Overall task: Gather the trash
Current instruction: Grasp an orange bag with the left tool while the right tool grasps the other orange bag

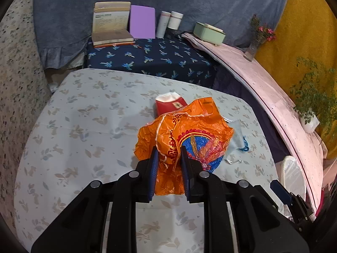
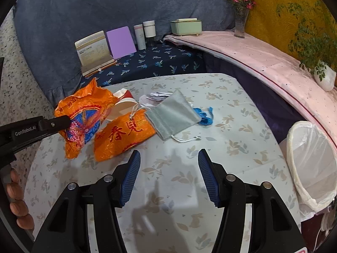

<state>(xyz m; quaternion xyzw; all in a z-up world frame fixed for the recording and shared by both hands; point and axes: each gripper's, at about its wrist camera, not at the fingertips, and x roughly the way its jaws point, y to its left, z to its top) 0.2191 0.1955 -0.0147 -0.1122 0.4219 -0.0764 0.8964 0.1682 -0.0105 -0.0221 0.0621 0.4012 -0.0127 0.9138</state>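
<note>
A: Step check. Left tool (image 1: 168,154) is clamped on the orange plastic bag (image 1: 189,135); crumpled film is bunched between the blue pads (image 1: 153,164). From the right wrist view the gripped bag (image 2: 84,116) looks raised off the surface (image 2: 168,189) at its near end, but I can't confirm it's fully clear.

B: So pickup phase, first item. What's beside it?

A: Going rightward in the right wrist view: a second orange bag (image 2: 124,135) lies flat on the surface, just beside the held one. Behind both, a red and white paper cup (image 2: 124,103) on its side. Then a grey drawstring pouch (image 2: 172,116), touching the second bag's edge, with crumpled white paper (image 2: 155,95) behind it. Then a blue tangle (image 2: 203,116), just beside the pouch.

B: Right tool?

A: Right tool (image 2: 169,175) is spread wide, nothing between the pads, hovering over bare surface near the pouch.

B: Bin?

A: White-lined trash bin (image 2: 311,164) at far right, off the surface's edge and lower. Liner is folded over the rim. The visible part of the inside shows no items; the bottom is out of view.

B: Next move, my read: carry the bag across to the bin, over the pouch and tangle, release above the opening.

A: Agreed. Thin film may cling to the pads on release. Right tool could take the second bag or the pouch meanwhile.
</note>
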